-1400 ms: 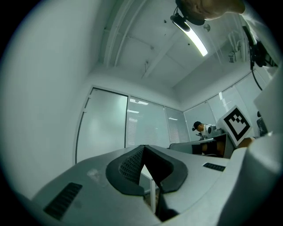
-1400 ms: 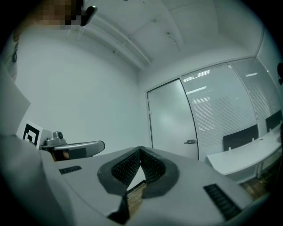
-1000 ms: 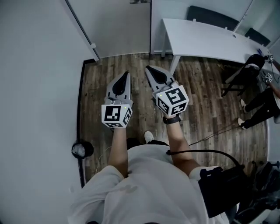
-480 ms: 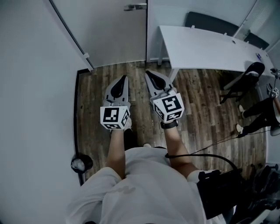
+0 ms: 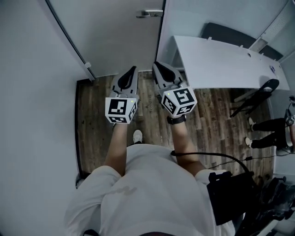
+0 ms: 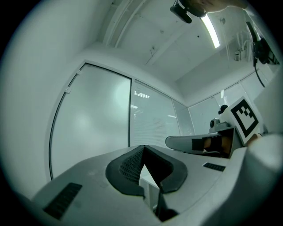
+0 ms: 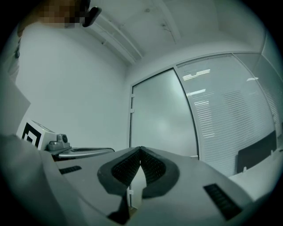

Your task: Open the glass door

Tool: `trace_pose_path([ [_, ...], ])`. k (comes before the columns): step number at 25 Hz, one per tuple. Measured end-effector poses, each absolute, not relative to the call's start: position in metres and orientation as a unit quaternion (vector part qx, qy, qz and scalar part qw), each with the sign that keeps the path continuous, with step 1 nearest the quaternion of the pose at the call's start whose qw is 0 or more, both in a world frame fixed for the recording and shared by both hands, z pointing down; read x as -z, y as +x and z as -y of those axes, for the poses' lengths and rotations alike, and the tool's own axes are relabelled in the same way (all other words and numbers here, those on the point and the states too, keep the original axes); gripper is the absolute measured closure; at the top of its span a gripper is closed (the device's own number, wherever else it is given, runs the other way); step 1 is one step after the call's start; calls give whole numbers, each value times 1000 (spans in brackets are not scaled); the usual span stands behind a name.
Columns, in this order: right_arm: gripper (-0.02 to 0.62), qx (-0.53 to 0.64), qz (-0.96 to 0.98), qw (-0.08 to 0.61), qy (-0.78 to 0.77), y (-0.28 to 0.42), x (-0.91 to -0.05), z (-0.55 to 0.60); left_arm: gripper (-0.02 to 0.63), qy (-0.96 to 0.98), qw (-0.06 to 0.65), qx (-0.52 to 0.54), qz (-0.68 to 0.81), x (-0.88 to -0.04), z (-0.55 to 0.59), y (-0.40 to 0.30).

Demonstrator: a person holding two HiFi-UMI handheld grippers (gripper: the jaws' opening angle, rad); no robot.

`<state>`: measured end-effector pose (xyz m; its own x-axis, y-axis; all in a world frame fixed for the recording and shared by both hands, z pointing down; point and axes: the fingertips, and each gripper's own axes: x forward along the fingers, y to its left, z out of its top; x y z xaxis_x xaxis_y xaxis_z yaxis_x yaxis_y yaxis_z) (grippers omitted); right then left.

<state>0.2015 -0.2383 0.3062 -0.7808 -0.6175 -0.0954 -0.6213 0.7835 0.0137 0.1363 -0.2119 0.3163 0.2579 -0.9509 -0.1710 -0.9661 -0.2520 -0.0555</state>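
Observation:
The frosted glass door [image 5: 120,37] stands closed straight ahead, its metal lever handle [image 5: 150,13] at its right edge. Both grippers are held side by side, pointing at the door and short of it. The left gripper [image 5: 133,69] is shut with nothing in it, tips aimed at the door's lower middle. To its right, the right gripper [image 5: 156,65] is shut and empty too, below the handle. In the left gripper view the shut left gripper [image 6: 143,146] faces the door pane [image 6: 95,119]. The right gripper [image 7: 140,148] also faces the door pane [image 7: 161,119].
A white wall [image 5: 32,115] runs close along the left. A white table [image 5: 221,60] with dark chairs behind it stands at the right, next to a glass partition. A seated person's legs [image 5: 265,133] show far right. A dark bag [image 5: 230,193] and a cable hang at my side.
I have walked forward over the wooden floor. Both shut grippers have come nearer the door together, and the handle now sits just ahead of the right one.

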Motion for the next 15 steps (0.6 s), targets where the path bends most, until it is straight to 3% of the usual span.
trace_pose_path([
  [6,592,-48,-936,48,-346,147,-295,298,604,-803,3,-175,-570,-281,275,70],
  [9,592,-34,-928,52,-368,141,-291,334,604,-804,38,-162,-571,-268,304,54],
  [15,592,-44,-914,45,-401,150,-279,419,604,-818,33,-127,-560,-289,389,57],
])
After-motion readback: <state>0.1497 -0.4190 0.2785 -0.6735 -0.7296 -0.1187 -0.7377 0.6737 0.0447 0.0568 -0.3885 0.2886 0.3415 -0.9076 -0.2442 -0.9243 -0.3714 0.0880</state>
